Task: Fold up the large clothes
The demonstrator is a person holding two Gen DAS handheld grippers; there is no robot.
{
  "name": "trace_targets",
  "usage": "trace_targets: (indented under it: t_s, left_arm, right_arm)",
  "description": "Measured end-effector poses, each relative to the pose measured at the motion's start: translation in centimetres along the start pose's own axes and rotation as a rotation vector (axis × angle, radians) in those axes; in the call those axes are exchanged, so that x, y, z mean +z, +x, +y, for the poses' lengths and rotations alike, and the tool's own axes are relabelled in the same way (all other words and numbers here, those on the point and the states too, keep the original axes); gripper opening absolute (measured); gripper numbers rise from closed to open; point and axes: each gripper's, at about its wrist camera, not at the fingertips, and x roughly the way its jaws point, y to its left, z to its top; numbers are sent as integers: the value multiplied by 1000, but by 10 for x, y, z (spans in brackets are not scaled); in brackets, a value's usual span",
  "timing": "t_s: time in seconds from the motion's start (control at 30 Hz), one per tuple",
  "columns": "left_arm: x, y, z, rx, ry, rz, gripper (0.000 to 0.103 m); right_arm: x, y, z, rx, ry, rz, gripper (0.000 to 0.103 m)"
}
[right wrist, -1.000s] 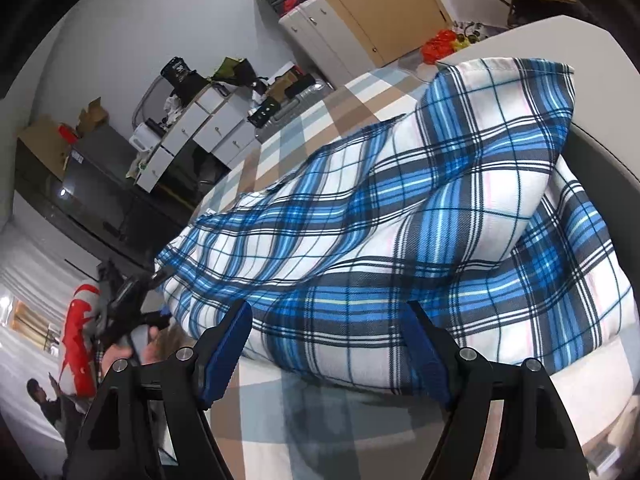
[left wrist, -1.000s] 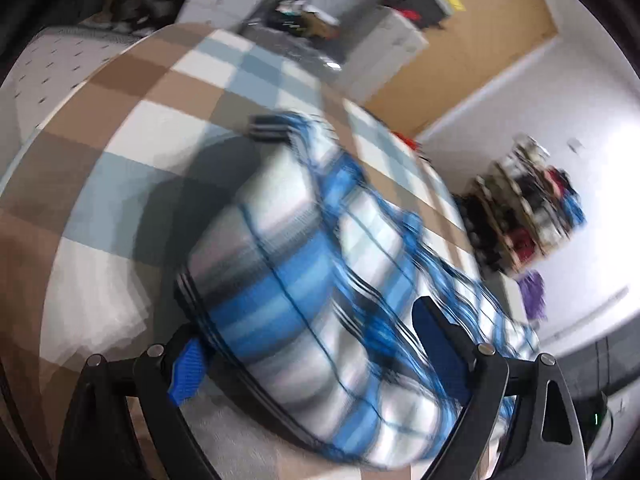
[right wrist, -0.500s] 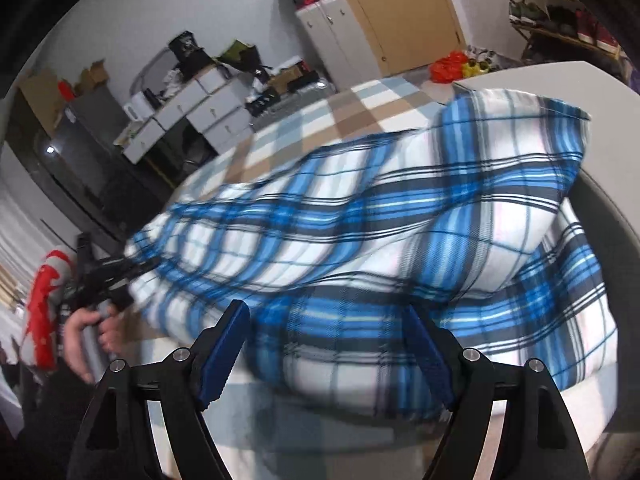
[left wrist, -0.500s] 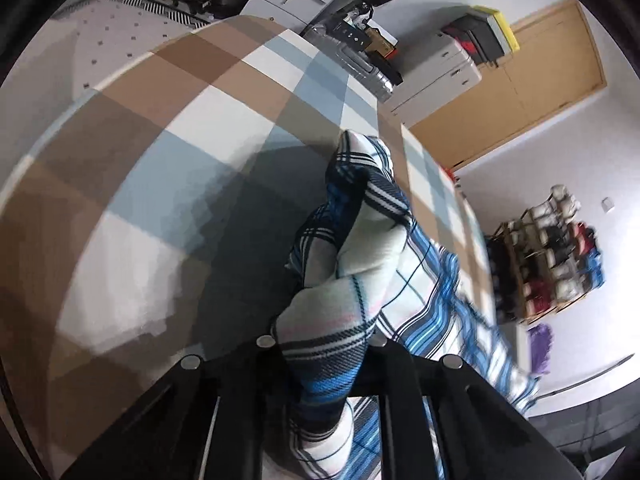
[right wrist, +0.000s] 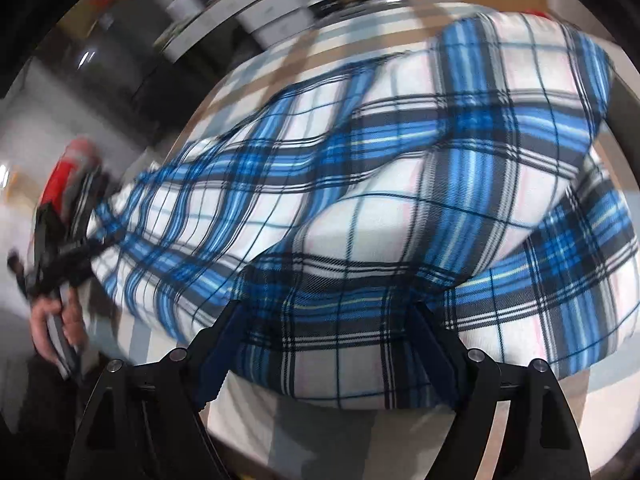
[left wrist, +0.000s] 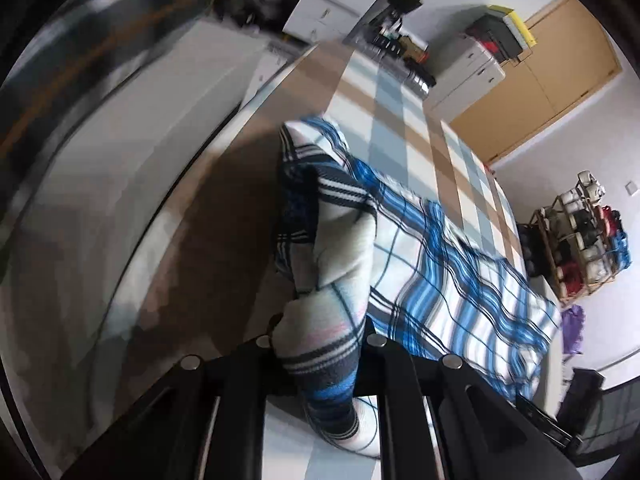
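Note:
A large blue, white and black plaid garment point(left wrist: 460, 280) lies spread over a bed with a brown, blue and white checked cover point(left wrist: 400, 112). My left gripper point(left wrist: 320, 340) pinches a bunched edge of the garment between its jaws, which are just starting to open. In the right wrist view the garment point(right wrist: 360, 160) bulges up in a fold. My right gripper point(right wrist: 328, 316) stands wide, and the fold's near edge lies between its blue pads point(right wrist: 224, 340). The left gripper point(right wrist: 60, 256), in a person's hand point(right wrist: 48, 320), shows blurred at the far left.
The bed's side edge point(left wrist: 168, 200) runs close on the left of the left gripper. White drawer cabinets point(left wrist: 340, 4), a wooden door point(left wrist: 560, 60) and a shoe rack point(left wrist: 580, 240) stand around the room. A purple item point(left wrist: 572, 328) lies on the floor.
The left gripper shut on the garment's edge and pulled it sideways toward the bed's side. The right gripper moved in until the fold lay between its fingers.

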Motion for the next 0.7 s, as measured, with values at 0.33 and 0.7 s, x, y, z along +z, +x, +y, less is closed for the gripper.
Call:
trace_targets:
  t_s: [0.33,0.7]
  left_arm:
    - [-44,-64,-67,26,233,-140,74]
    - [-62,-26,-284,-87,809,-22,83]
  right_arm:
    - [-14,-85,-48,-19,177,-403,88]
    - [-20,-77,-120,-93,345,-350,89]
